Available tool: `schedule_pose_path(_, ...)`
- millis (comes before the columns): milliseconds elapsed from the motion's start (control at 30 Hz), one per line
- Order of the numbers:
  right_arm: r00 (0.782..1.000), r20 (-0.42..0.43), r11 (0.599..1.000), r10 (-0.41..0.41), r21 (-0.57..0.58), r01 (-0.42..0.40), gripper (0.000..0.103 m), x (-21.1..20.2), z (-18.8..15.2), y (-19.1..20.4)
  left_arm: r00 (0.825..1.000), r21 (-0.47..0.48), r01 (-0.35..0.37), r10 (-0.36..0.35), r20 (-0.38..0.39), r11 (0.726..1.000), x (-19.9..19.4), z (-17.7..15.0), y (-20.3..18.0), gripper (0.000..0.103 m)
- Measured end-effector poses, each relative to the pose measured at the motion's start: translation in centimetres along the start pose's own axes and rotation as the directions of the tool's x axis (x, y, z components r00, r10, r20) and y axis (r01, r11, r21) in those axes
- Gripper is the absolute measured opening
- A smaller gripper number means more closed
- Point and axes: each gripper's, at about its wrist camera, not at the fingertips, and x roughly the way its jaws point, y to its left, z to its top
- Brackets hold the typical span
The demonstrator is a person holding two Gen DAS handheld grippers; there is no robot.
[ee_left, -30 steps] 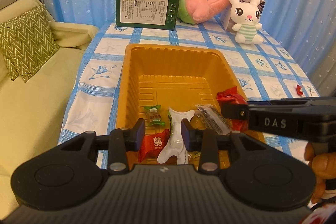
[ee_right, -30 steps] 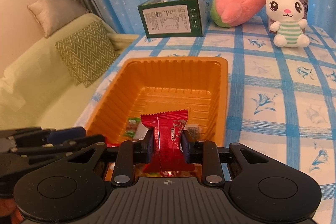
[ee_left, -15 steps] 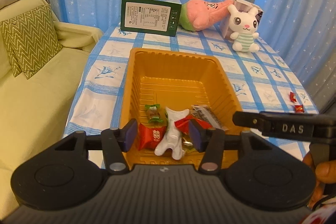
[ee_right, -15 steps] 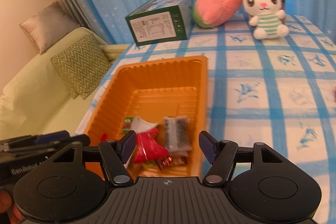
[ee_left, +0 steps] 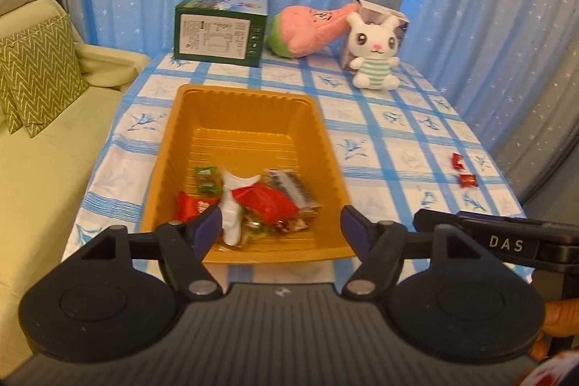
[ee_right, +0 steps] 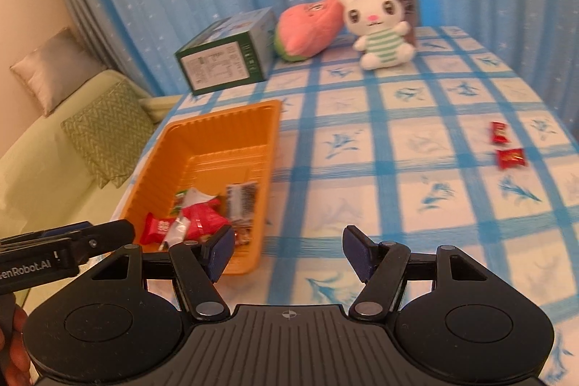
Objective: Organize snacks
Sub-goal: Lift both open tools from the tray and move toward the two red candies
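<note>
An orange tray (ee_left: 249,118) (ee_right: 202,140) sits on the blue checked tablecloth and holds several wrapped snacks at its near end: a white packet (ee_left: 231,205), a red packet (ee_left: 267,203) (ee_right: 202,217), a green candy (ee_left: 207,179) and a grey bar (ee_left: 293,189) (ee_right: 241,199). Two red candies (ee_left: 463,170) (ee_right: 504,147) lie on the cloth at the right. My left gripper (ee_left: 280,230) is open and empty above the tray's near rim. My right gripper (ee_right: 286,250) is open and empty, just right of the tray.
A green box (ee_left: 220,28) (ee_right: 228,56), a pink plush (ee_left: 307,29) (ee_right: 307,24) and a white rabbit plush (ee_left: 374,55) (ee_right: 381,28) stand at the table's back. A sofa with a zigzag cushion (ee_left: 32,75) is on the left.
Both grippers opened: the left let the white packet go and the right dropped the red packet into the tray. Both then drew back and up; the right swung rightwards.
</note>
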Motion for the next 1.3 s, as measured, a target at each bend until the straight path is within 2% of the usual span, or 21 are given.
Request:
schedule_pose_path(67,1.000,0.008,1.000,-0.020,0.011,0.020,0.066,-1.1,-0.3,-0.9,1.000,0.000,0.011,-0.011,0.000,1.000,-0.4,-0.3,-0.8,0.071)
schedule_pose_path(167,0.999,0.015,0.999,-0.050,0.019,0.049,0.066,-2.5,-0.9,-2.4,0.999,-0.011,0.034,-0.033,0.011,0.999,-0.8,-0.6,-2.0,0.078)
schedule_pose_path(600,0.984,0.055,0.980,-0.170,0.112,0.163,0.066,-7.8,-1.9,-9.3,0.993,0.065,0.113,-0.114,0.007,0.992,-0.2,-0.6,-8.7,0.080)
schedule_pose_path(1300,0.963,0.063,0.944,-0.260,0.225,0.241,0.066,-9.9,-1.8,-16.4,0.978,0.174,0.205,-0.198,-0.059,0.963,3.5,-0.8,-16.0,0.081)
